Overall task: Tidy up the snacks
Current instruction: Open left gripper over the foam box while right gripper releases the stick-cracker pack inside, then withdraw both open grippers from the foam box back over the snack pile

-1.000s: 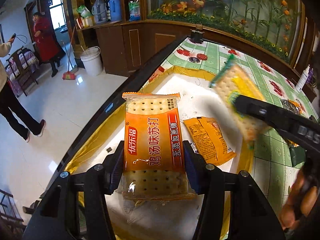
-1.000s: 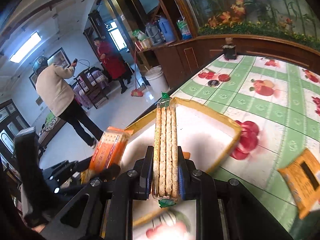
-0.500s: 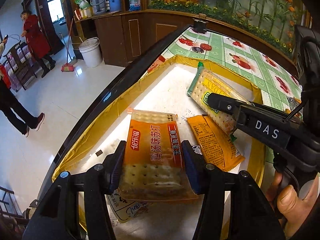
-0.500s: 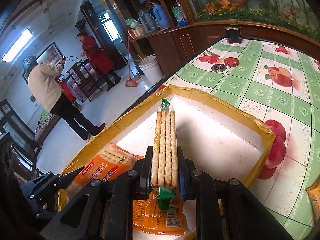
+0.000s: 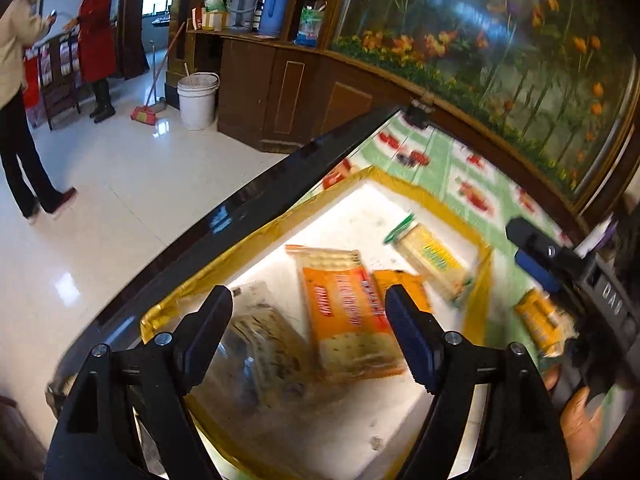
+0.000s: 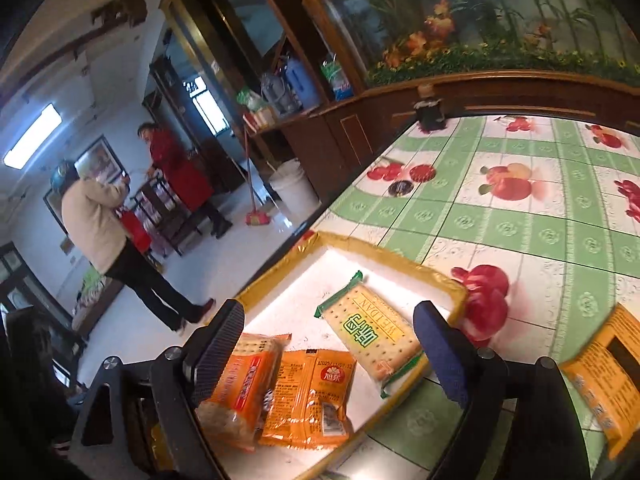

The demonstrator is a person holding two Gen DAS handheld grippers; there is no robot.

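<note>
A white box with a yellow taped rim (image 5: 256, 242) (image 6: 400, 258) sits at the table's corner. Inside lie an orange cracker pack (image 5: 348, 316) (image 6: 244, 384), a small orange sachet (image 6: 310, 396) (image 5: 404, 286) and a green-and-yellow cracker pack (image 6: 372, 332) (image 5: 434, 256) leaning on the near rim. A clear bag of snacks (image 5: 256, 344) lies at the box's left. My left gripper (image 5: 310, 338) hangs above the orange pack, jaws opening, pads clear of it. My right gripper (image 6: 330, 350) is also opening above the box, touching nothing. Another orange pack (image 6: 604, 384) (image 5: 542, 320) lies on the tablecloth.
The table has a green checked fruit-print cloth (image 6: 520, 216) and a dark edge (image 5: 248, 212). A wooden cabinet (image 5: 280, 88) with a flower mural stands behind. Two people (image 6: 96, 224) stand on the shiny floor at left, near a white bucket (image 5: 198, 100) and a broom.
Both grippers have let go: the orange cracker pack and the green-and-yellow pack now lie in the box. Both sets of jaws have spread wide and pulled back a little.
</note>
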